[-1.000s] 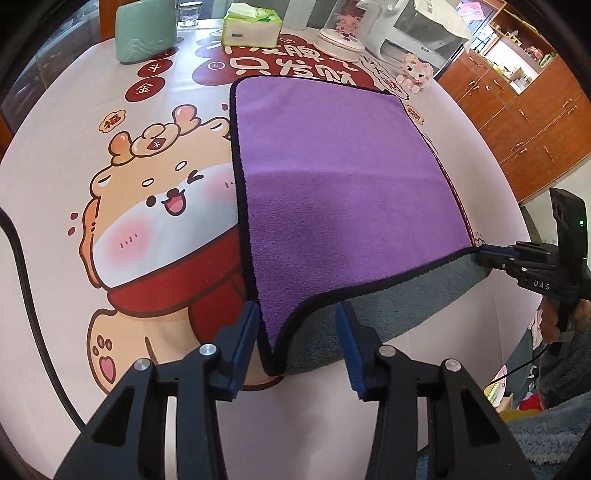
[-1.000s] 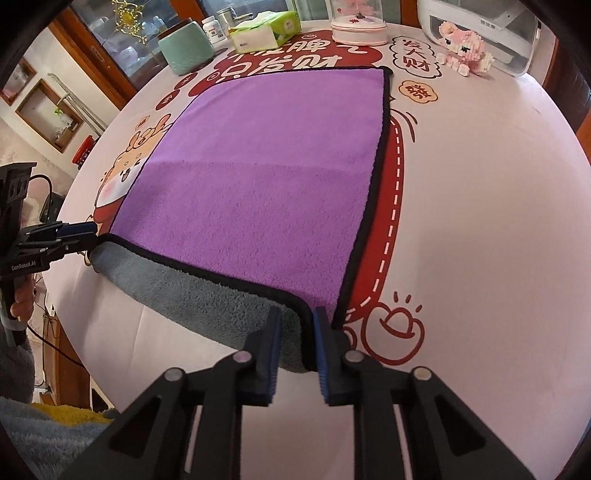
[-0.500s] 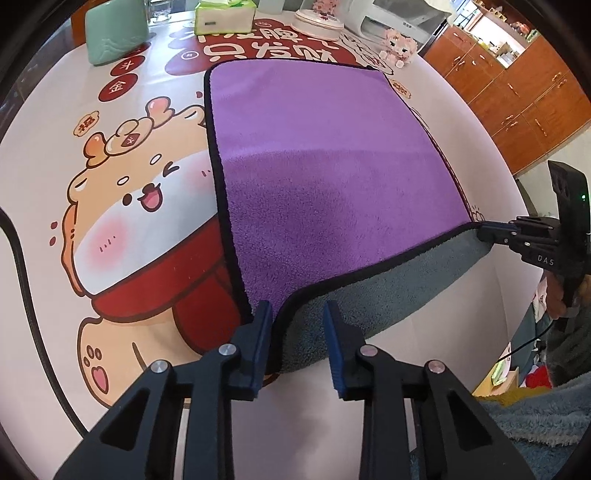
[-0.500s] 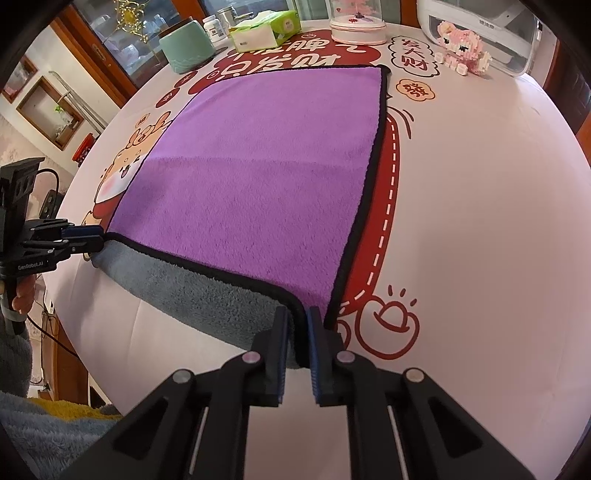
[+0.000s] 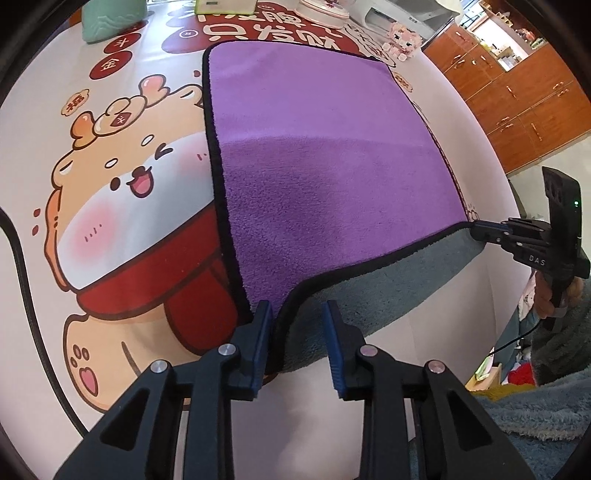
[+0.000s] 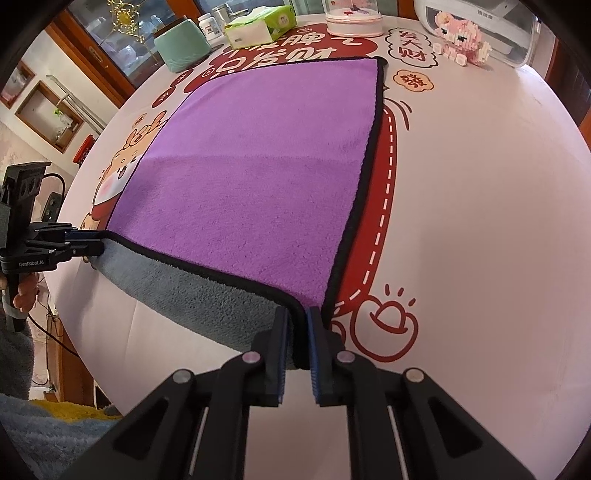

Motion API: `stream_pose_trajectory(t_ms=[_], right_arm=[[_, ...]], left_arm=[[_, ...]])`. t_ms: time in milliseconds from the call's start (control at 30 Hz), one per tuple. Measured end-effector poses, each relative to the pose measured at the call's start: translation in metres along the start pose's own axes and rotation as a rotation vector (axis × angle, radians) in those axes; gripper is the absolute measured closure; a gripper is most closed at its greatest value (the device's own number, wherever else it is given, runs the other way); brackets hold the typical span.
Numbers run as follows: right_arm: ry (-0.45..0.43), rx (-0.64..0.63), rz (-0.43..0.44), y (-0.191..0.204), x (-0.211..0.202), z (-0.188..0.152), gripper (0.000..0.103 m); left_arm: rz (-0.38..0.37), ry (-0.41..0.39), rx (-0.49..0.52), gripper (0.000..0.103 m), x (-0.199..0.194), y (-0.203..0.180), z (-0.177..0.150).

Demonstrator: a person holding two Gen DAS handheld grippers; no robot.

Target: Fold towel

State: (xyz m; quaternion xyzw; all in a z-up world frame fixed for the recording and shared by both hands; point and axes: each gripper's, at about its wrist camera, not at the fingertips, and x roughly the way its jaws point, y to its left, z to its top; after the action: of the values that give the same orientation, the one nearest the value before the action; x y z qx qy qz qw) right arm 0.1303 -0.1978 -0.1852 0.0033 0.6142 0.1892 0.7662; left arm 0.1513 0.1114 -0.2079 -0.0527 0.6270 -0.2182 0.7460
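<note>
A purple towel (image 5: 325, 155) with a black hem and grey underside lies spread on the round table; it also shows in the right wrist view (image 6: 258, 177). Its near edge is lifted, showing the grey side (image 5: 388, 280). My left gripper (image 5: 297, 336) straddles the near left corner, jaws still apart with the hem against the left pad. My right gripper (image 6: 295, 343) is shut on the near right corner. Each gripper shows in the other's view, the right gripper (image 5: 491, 232) and the left gripper (image 6: 85, 243), at the towel's corners.
The tablecloth (image 5: 122, 177) has a cartoon print and red characters. At the far edge stand a green pouch (image 6: 181, 48), a tissue box (image 6: 258, 26), a round pink box (image 6: 352, 20) and a pink block toy (image 6: 458, 37). Wooden cabinets (image 5: 517, 92) are beyond.
My left gripper moved forward onto the near left corner and narrowed its jaws. My right gripper closed on the near right corner. The near edge rose a little.
</note>
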Motion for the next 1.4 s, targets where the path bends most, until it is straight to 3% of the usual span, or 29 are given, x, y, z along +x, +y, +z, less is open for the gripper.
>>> stream_pose_trajectory(t_ms=[100,167,367,600,867,1400], right_arm=[[0.004,-0.005,0.011,0.000,0.000,0.000,0.093],[0.004,-0.014,0.009,0.000,-0.001,0.000,0.093],[-0.017,-0.023,0.010,0.002,-0.007,0.001,0.093],[-0.094,-0.011,-0.004,0.001,-0.027,0.018,0.097],[-0.196,-0.041,-0.065,0.007,-0.049,0.054,0.098],[-0.350,-0.024,-0.173,-0.003,-0.054,0.149,0.098]], left_arm=[[0.001,0.008,0.016,0.078,-0.001,-0.003,0.001],[0.014,0.013,0.031,0.090,0.000,-0.007,0.001],[0.071,0.015,0.047,0.097,0.000,-0.011,0.003],[0.135,-0.065,0.054,0.098,-0.028,-0.016,0.020],[0.245,-0.188,0.040,0.098,-0.061,-0.016,0.064],[0.389,-0.285,0.020,0.098,-0.050,-0.007,0.148]])
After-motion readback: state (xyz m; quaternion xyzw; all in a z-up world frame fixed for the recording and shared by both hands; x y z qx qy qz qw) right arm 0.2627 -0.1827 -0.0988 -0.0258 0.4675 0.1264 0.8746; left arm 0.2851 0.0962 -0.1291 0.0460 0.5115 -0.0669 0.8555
